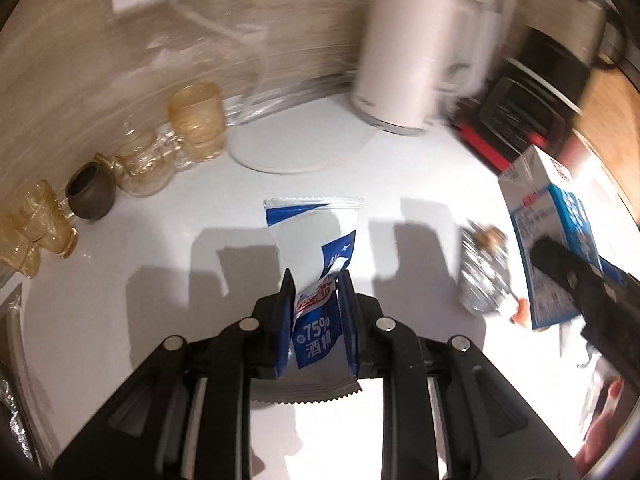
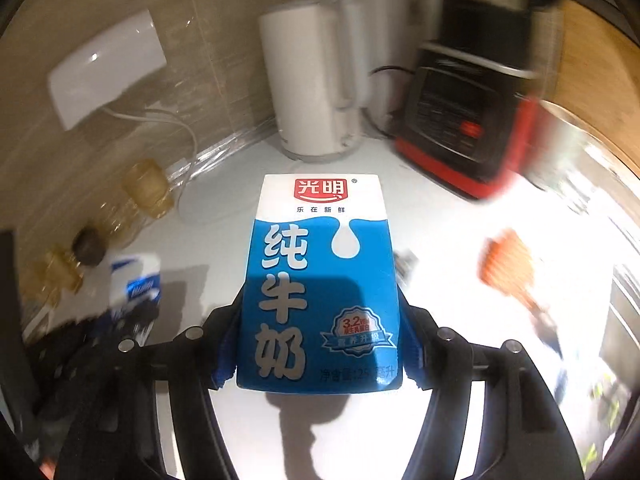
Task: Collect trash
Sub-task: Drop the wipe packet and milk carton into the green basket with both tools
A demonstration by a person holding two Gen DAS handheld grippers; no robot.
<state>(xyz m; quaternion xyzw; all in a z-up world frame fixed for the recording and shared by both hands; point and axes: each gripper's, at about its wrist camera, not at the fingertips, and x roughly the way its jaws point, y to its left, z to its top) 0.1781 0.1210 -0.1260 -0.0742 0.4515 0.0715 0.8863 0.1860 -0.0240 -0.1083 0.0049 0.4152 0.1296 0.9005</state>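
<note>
My left gripper [image 1: 316, 280] is shut on a blue and white alcohol wipe wrapper [image 1: 314, 240], held above the white counter [image 1: 160, 240]. My right gripper [image 2: 320, 320] is shut on a blue and white milk carton [image 2: 320, 280]. The carton [image 1: 556, 216] and the right gripper [image 1: 580, 280] also show at the right of the left wrist view. The wrapper [image 2: 134, 284] and the left gripper [image 2: 100, 344] show blurred at the lower left of the right wrist view. A crumpled foil ball [image 1: 482, 272] lies on the counter between the two grippers.
A white kettle [image 1: 416, 52] on a round mat [image 1: 300, 144] stands at the back wall. A black and red appliance [image 2: 468, 120] is at the back right. Amber glass cups [image 1: 196, 120] and a small dark pot [image 1: 90, 196] line the left wall. An orange object [image 2: 508, 264] lies at the right.
</note>
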